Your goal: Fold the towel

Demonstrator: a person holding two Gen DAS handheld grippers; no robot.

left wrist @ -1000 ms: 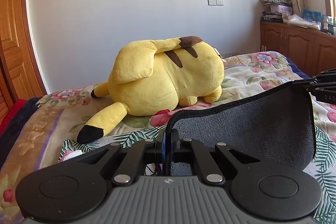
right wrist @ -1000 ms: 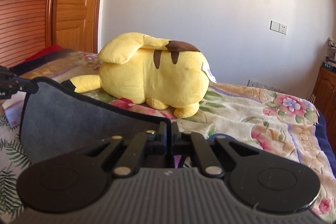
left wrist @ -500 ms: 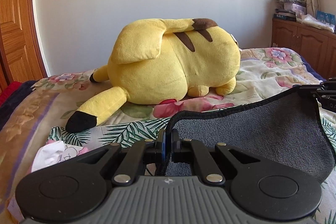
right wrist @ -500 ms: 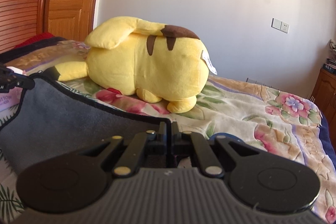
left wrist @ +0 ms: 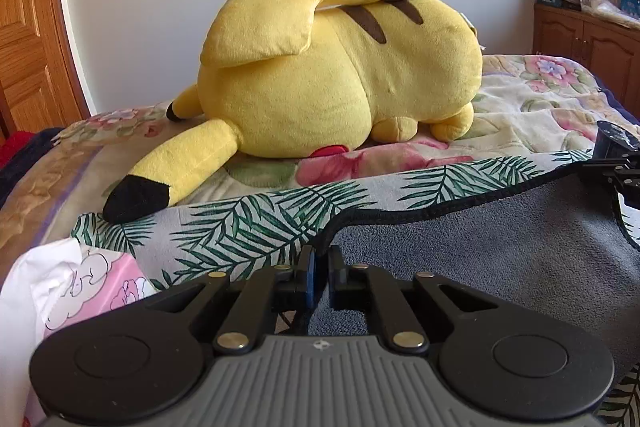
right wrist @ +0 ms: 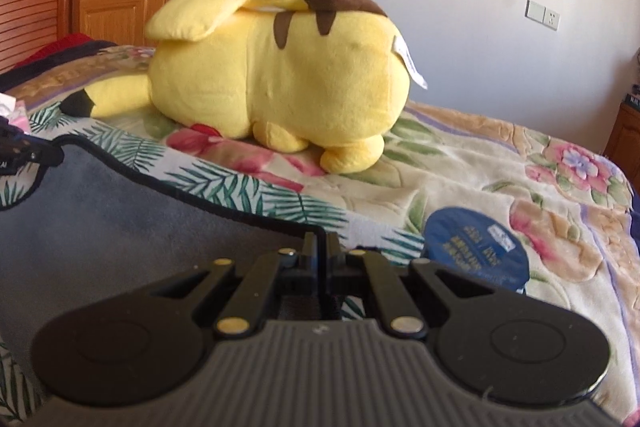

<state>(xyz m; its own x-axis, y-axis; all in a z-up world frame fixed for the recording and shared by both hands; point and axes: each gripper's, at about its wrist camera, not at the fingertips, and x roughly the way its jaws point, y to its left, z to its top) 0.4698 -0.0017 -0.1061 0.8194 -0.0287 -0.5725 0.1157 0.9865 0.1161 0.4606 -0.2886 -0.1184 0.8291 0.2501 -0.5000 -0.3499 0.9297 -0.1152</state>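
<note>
My left hand-held gripper [left wrist: 319,265] is clamped on one corner of the towel with a plain grey fleecy side and a green palm-leaf print on the other [left wrist: 500,247], the black-bound hem pinched between its two fingers. My right hand-held gripper [right wrist: 319,247] is clamped on the neighbouring corner of the same edge; from the left wrist view I can see it at the far right, level with mine.

Between the two corners the hem runs slack in a shallow curve. The grey side faces up toward me and lies over the leaf-print part of the towel, which is spread on the flower-patterned bed quilt [right wrist: 520,155]. I judge the first fold is under way: the held edge is carried over the lower layer but not yet laid down or released, and whether it lines up with the far edge I cannot tell. Setting it flat, letting go and any further fold are left.

Beyond the towel lies a large yellow plush toy with brown stripes [left wrist: 340,67], near the towel's far edge. A round dark-blue lid with print [right wrist: 476,247] sits on the quilt just beside the towel on my right.
</note>
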